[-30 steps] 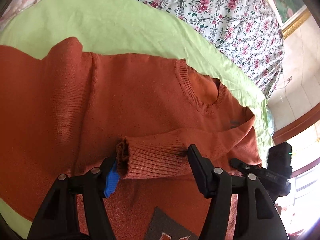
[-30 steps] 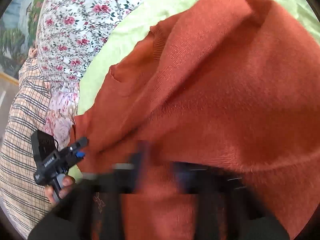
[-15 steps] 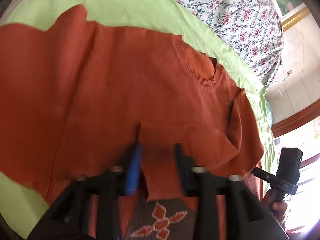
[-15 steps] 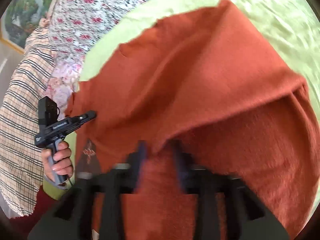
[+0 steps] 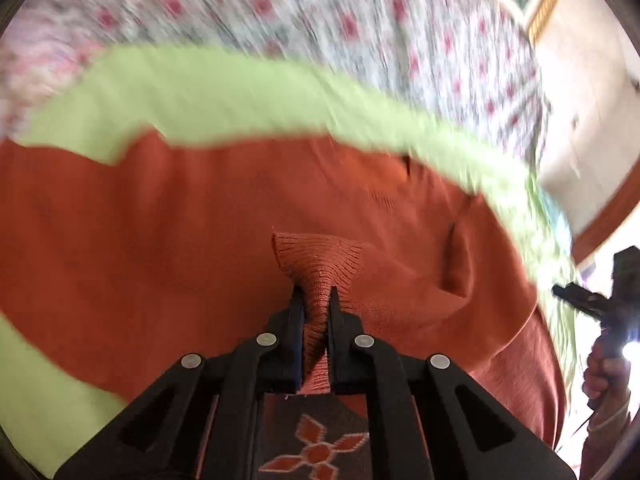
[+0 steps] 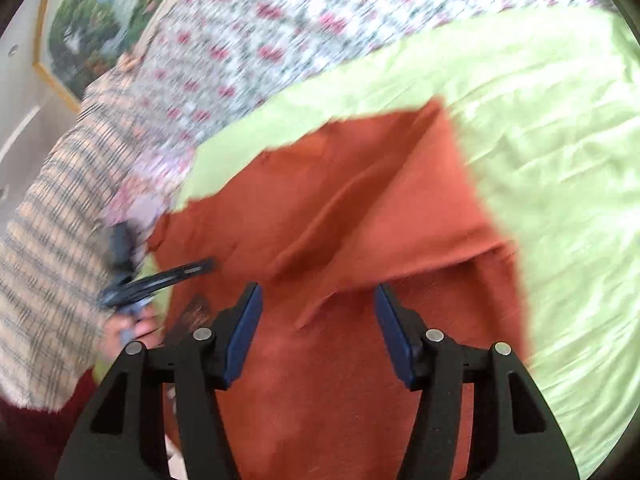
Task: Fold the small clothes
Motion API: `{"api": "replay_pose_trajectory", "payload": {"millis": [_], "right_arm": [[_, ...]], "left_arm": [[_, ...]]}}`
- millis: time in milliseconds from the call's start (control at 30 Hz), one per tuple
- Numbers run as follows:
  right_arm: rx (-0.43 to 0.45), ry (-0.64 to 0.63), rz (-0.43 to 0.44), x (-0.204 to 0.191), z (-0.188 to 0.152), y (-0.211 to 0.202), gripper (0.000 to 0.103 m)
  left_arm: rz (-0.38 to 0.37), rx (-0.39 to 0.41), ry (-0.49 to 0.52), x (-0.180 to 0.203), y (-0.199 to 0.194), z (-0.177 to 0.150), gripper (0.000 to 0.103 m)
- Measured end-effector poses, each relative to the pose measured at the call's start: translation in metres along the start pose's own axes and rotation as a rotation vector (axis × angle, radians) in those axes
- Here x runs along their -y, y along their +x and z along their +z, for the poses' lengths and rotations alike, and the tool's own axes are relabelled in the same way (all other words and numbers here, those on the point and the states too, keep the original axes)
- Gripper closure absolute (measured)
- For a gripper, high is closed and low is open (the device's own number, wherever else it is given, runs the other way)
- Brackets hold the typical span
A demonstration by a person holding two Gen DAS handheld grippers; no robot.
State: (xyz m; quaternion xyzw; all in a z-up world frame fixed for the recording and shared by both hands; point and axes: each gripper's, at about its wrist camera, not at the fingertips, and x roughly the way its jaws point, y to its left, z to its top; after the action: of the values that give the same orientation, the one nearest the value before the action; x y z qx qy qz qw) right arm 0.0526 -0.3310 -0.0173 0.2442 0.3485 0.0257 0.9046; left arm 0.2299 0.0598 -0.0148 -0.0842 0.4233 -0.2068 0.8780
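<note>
rust-orange sweater (image 5: 168,240) lies spread on a lime green sheet (image 5: 224,92), w/ a floral bedspread (image 5: 320,12) beyond it. left gripper (image 5: 315,300) has its fingers pressed together on the ribbed cuff (image 5: 320,260) of a sleeve, knit bunched between the pads & fanning out just past the tips. dark patterned patch (image 5: 316,444) shows below the fingers. right gripper (image 6: 318,300) hovers over the sweater body w/ fingers spread wide, blue pads (image 6: 244,332) facing each other, nothing between them. a folded flap edge (image 6: 400,276) of the sweater lies just ahead of its tips. plaid cloth (image 6: 52,264) sits at the left of the right wrist view. both views partly motion-blurred.
</note>
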Motion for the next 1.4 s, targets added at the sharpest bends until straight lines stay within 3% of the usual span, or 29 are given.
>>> {"api": "replay_pose_trajectory", "payload": {"millis": [67,167,333,400,433,467,533,633,833,933,967,1033,1100,1200,1333,1400], "right_arm": [[0.022,0.007,-0.070,0.017,0.016,0.004,0.044],[-0.006,0.014,-0.167,0.035,0.039,0.032,0.044],[-0.082,-0.036,-0.231,0.045,0.063,0.082,0.044],[-0.116,-0.052,-0.215,0.044,0.064,0.099,0.044],[-0.136,-0.062,-0.200,0.044,0.064,0.104,0.065],[-0.141,-0.057,-0.192,0.045,0.066,0.103,0.093],[-0.065,-0.048,-0.190,0.045,0.071,0.080,0.094],[-0.024,-0.015,-0.191,0.058,0.074,0.062,0.094],[-0.082,-0.015,-0.251,0.067,0.058,0.075,0.093],[-0.030,-0.024,-0.361,0.055,0.060,0.055,0.082],[0.002,-0.035,-0.360,0.046,0.059,0.048,0.080],[0.031,-0.056,-0.243,0.027,0.055,0.039,0.079],[-0.016,-0.084,-0.185,0.015,0.048,0.048,0.077],[-0.134,-0.062,-0.258,0.028,0.033,0.075,0.074],[-0.083,-0.012,-0.257,0.028,0.028,0.049,0.073],[-0.039,-0.008,-0.181,0.020,0.023,0.029,0.065]], "left_arm": [[0.043,0.011,-0.033,-0.017,-0.002,0.002,0.097],[0.007,-0.019,-0.098,-0.033,0.003,-0.001,0.096],[0.031,-0.026,-0.104,-0.031,0.009,-0.010,0.096],[0.031,-0.030,-0.125,-0.032,0.014,-0.008,0.096],[0.032,-0.031,-0.137,-0.032,0.014,-0.008,0.096],[0.022,-0.024,-0.143,-0.030,0.012,-0.007,0.096],[0.000,0.017,-0.126,-0.019,0.007,-0.004,0.096],[0.044,0.067,-0.097,-0.005,0.012,-0.003,0.096],[0.085,-0.053,-0.113,-0.015,0.043,-0.018,0.095],[0.100,-0.060,-0.111,-0.019,0.038,-0.024,0.092],[0.105,-0.059,-0.120,-0.021,0.038,-0.024,0.092],[0.107,-0.063,-0.142,-0.025,0.041,-0.024,0.092],[0.121,-0.059,-0.145,-0.024,0.042,-0.024,0.092],[0.138,-0.068,-0.149,-0.025,0.036,-0.027,0.092],[0.144,-0.025,-0.151,-0.034,-0.002,-0.037,0.090],[0.175,0.007,-0.165,-0.046,-0.023,-0.041,0.081]]}}
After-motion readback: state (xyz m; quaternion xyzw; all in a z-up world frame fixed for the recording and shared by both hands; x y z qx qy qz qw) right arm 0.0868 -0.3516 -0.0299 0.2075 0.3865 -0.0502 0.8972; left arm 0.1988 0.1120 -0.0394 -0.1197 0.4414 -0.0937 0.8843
